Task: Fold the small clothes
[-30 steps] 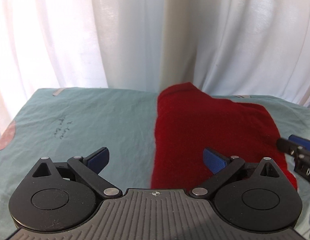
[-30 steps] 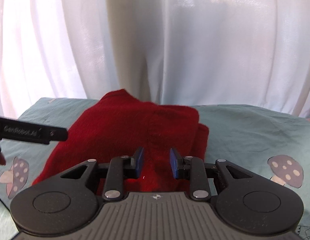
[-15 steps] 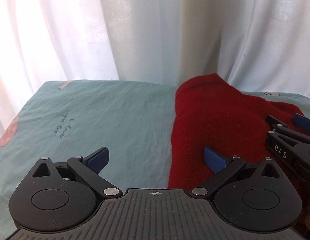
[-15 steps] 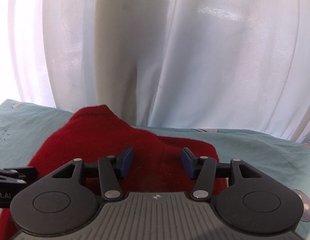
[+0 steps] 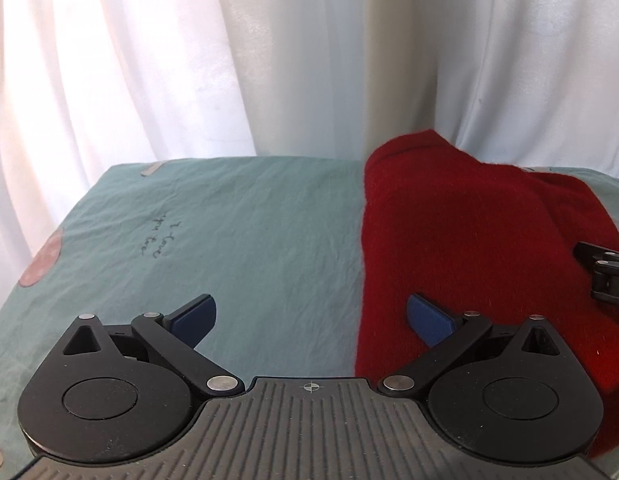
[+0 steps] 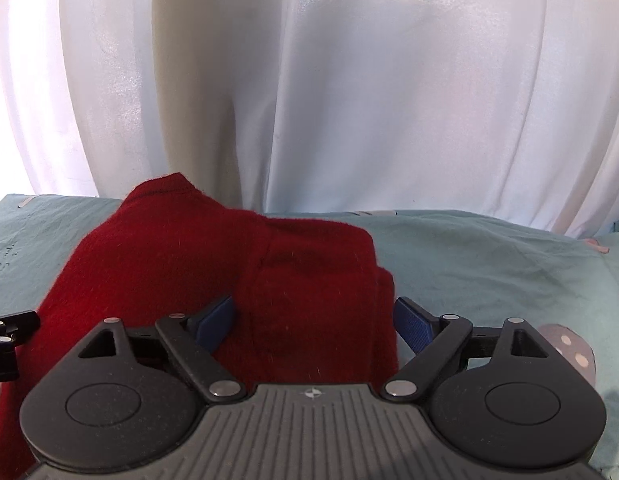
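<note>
Behind, a white curtain [image 5: 269,60] hangs close along the far edge of the teal sheet [image 5: 249,240], whose left half lies bare. Folded, the red garment [image 5: 469,240] sits on the sheet's right part. With jaws spread wide, the left gripper [image 5: 309,316] straddles its left edge; the right gripper [image 6: 313,320], also apart, brackets its right fold.

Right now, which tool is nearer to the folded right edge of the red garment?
Right. The right tool is open astride that thick folded edge of the red garment. The left tool is open at the opposite, left edge, mostly over the teal sheet.
</note>
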`<state>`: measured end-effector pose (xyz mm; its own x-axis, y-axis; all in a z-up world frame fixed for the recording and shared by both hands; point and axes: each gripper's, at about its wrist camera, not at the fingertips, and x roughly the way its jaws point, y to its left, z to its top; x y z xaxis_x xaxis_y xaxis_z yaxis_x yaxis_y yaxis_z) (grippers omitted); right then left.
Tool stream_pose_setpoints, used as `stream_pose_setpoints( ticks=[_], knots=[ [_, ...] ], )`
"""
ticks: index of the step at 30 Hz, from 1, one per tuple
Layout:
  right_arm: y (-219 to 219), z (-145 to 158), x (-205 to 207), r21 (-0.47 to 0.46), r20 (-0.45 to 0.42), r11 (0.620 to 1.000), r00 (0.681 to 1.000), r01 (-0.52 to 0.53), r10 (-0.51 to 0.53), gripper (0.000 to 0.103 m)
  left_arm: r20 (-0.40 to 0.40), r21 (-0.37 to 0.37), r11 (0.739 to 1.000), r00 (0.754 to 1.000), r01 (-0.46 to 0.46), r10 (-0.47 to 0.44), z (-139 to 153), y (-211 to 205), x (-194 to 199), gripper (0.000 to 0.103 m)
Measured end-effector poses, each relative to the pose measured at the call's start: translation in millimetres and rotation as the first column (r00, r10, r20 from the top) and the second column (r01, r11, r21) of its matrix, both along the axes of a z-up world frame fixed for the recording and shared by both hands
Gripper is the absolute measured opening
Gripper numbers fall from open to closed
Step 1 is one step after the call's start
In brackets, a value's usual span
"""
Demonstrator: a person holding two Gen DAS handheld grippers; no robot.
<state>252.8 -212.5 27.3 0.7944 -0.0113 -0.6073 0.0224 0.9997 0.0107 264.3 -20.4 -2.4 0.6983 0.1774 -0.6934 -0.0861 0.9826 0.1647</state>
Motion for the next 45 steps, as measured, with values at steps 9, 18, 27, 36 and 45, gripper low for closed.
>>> stream_pose_setpoints(
  ticks=[9,18,27,36,45],
  knots=[
    [20,10,-92,0.010,-0.203,0.999,0.978,-0.045,0.046,0.099,-0.106,-0.031,0.998,0.993,0.050,-0.053,6,12,-83,0.103],
    [55,12,-169,0.079,-0.334,0.990,0.933,-0.113,0.134,0.099,-0.238,-0.067,0.994,0.966,0.087,-0.101,9,24,-133,0.103],
    [61,24,-188,0.034,-0.340,0.995,0.935,-0.098,0.103,0.099,-0.257,-0.069,0.992,0.959,0.107,-0.122,16,21,-147,0.103],
    [54,36,-194,0.003,-0.304,0.997,0.950,-0.071,0.068,0.099,-0.248,-0.058,0.989,0.958,0.132,-0.143,23,12,-152,0.103],
    [50,43,-194,-0.013,-0.290,0.997,0.955,-0.073,0.066,0.099,-0.238,-0.050,0.991,0.962,0.122,-0.130,29,10,-153,0.103]
  ],
)
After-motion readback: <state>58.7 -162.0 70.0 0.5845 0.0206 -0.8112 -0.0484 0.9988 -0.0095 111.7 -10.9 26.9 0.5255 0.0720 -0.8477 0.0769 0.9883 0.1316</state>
